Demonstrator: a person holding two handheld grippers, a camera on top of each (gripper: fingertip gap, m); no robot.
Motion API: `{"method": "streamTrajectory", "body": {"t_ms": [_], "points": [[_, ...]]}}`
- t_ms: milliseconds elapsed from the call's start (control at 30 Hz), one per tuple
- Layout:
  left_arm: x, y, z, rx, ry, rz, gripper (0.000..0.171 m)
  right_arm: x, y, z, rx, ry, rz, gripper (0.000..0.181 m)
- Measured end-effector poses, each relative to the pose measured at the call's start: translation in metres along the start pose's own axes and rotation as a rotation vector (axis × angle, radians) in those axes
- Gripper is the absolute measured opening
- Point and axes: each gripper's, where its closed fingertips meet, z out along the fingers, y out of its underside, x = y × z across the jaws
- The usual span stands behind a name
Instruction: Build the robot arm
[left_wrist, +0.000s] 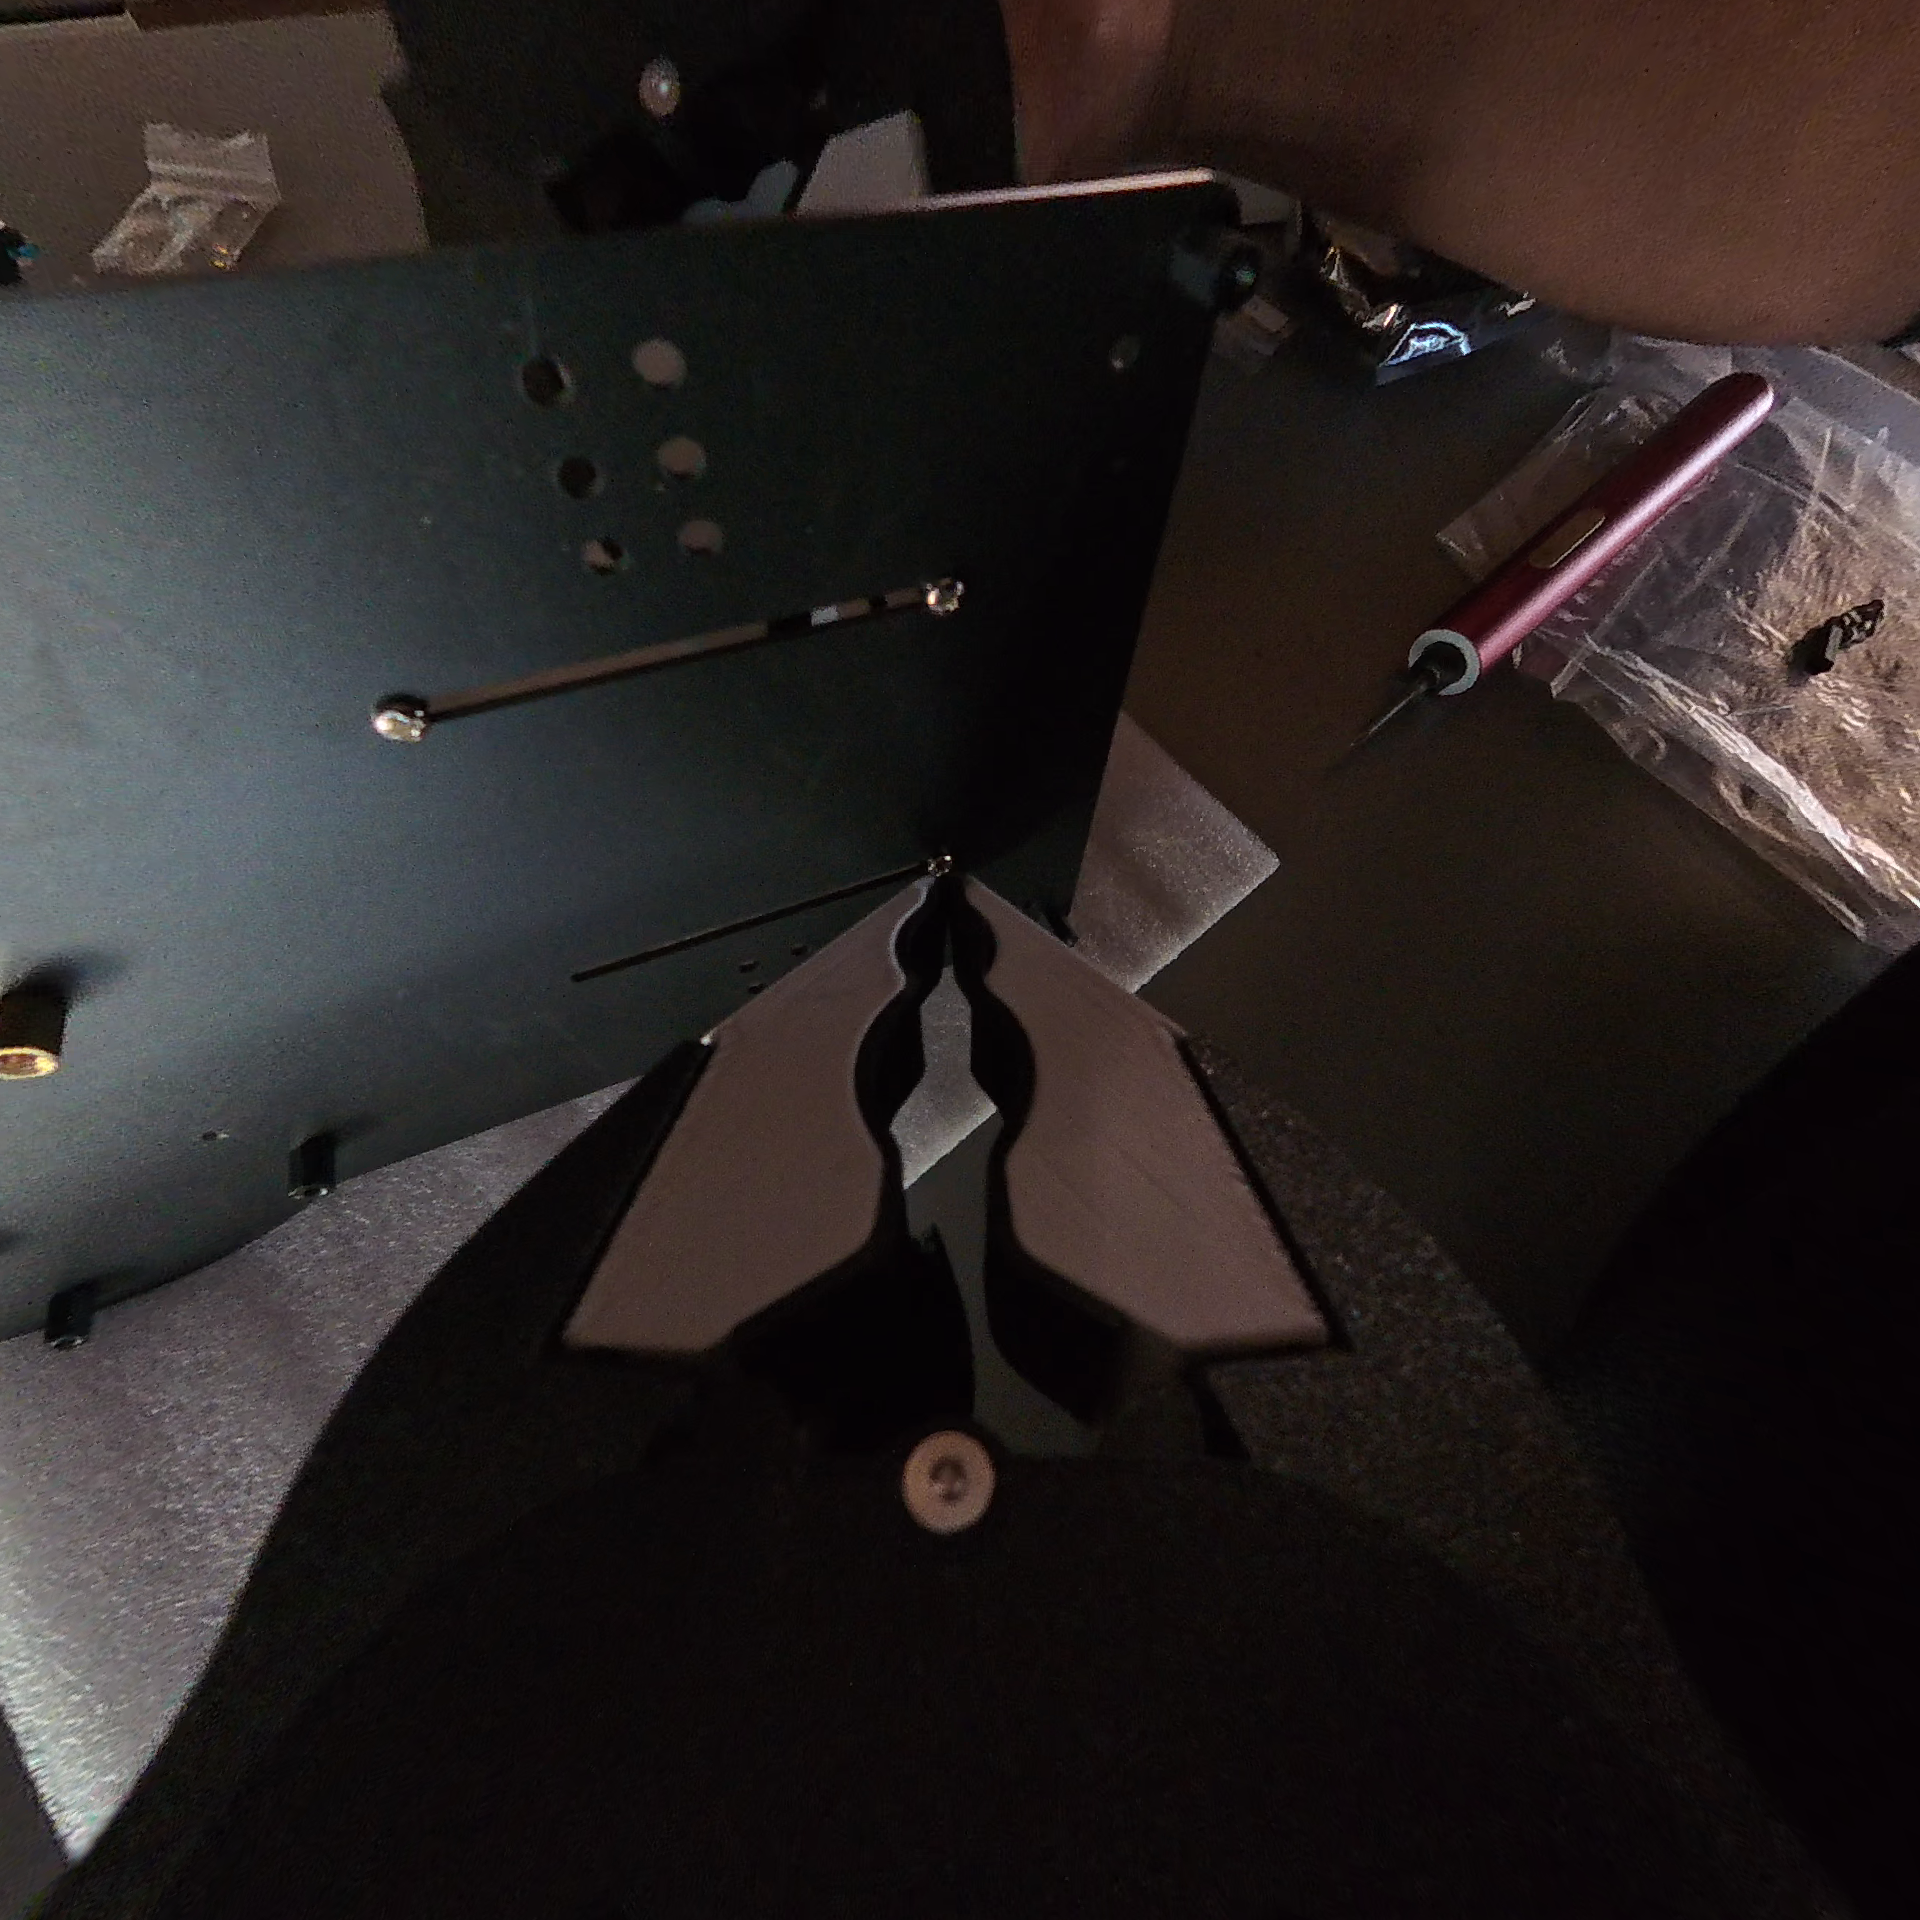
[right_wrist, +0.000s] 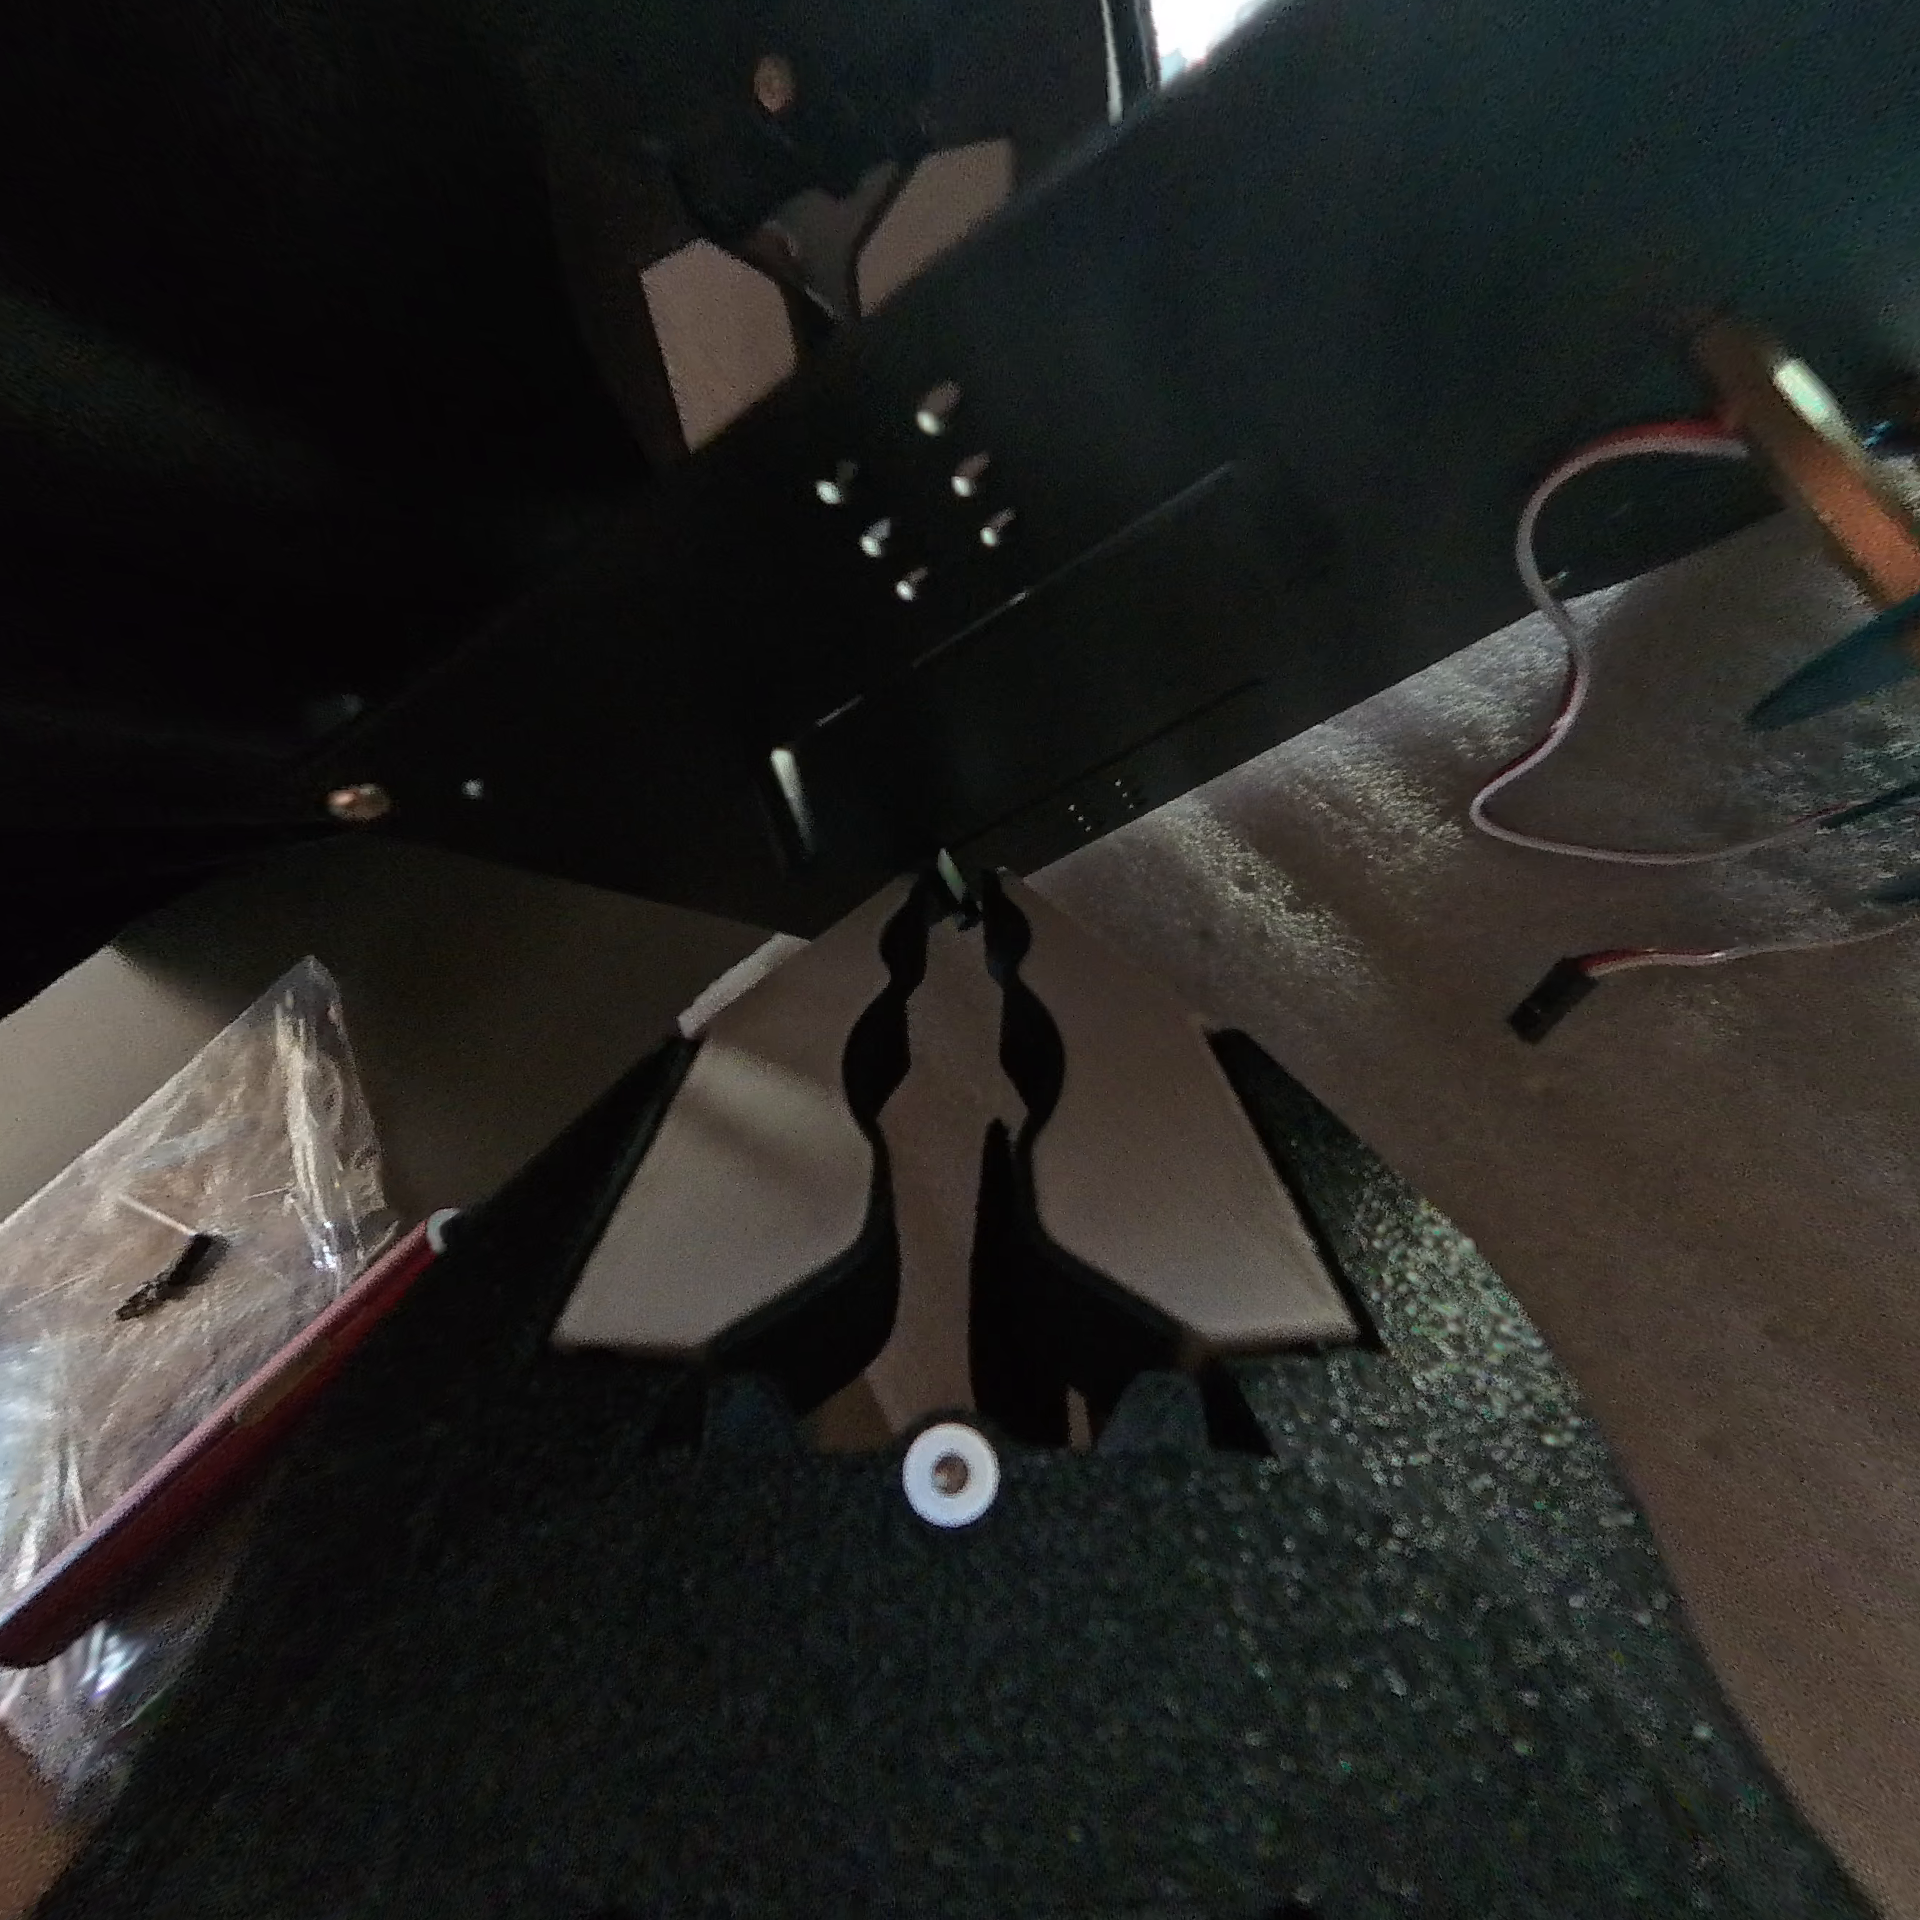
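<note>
A black metal plate (left_wrist: 520, 520) with round holes and long slots stands tilted on white foam (left_wrist: 1164, 842). My left gripper (left_wrist: 943, 896) has its tips pinched together at the end of a thin slot, on a small silvery screw (left_wrist: 943, 864) that sits in the plate. The right wrist view shows the plate's (right_wrist: 1195, 416) other face. My right gripper (right_wrist: 958, 902) is nearly shut at the plate's lower edge, pinching a small pale part (right_wrist: 945, 868) against it. The two grippers face each other across the plate.
A dark red pen-shaped screwdriver (left_wrist: 1590, 540) lies on clear plastic bags (left_wrist: 1766, 644) to the right; it also shows at the left of the right wrist view (right_wrist: 208, 1403). A red-and-white wire with a black plug (right_wrist: 1553, 1003) lies on the foam. A brass standoff (left_wrist: 26, 1023) sits on the plate. The tips of both grippers are at nearly the same place. The dark red pen-shaped screwdriver (left_wrist: 1590, 540) is about 20 cm from both grippers' fingertips.
</note>
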Motion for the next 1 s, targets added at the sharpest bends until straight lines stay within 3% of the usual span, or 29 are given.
{"method": "streamTrajectory", "body": {"t_ms": [100,267,600,767,900,1000], "points": [[0.0,0.0,0.0,0.005,0.007,-0.005,0.0,-0.005,-0.003,-0.007,0.055,0.04,-0.05,0.016],[0.0,0.0,0.0,0.004,0.009,-0.001,0.0,0.002,0.008,0.002,0.012,0.116,-0.127,0.023],[0.0,0.0,0.0,0.002,0.011,-0.003,0.0,0.011,0.01,-0.006,-0.018,0.167,-0.139,0.024],[0.0,0.0,0.0,0.004,0.012,-0.007,0.0,0.016,0.005,0.0,-0.02,0.174,-0.102,0.034],[0.0,-0.001,0.0,0.007,0.012,-0.007,0.0,0.011,-0.014,-0.018,0.138,0.161,-0.077,0.023],[0.0,-0.001,0.0,0.01,0.013,-0.01,0.0,0.011,-0.002,-0.019,0.067,0.198,-0.1,0.026]]}}
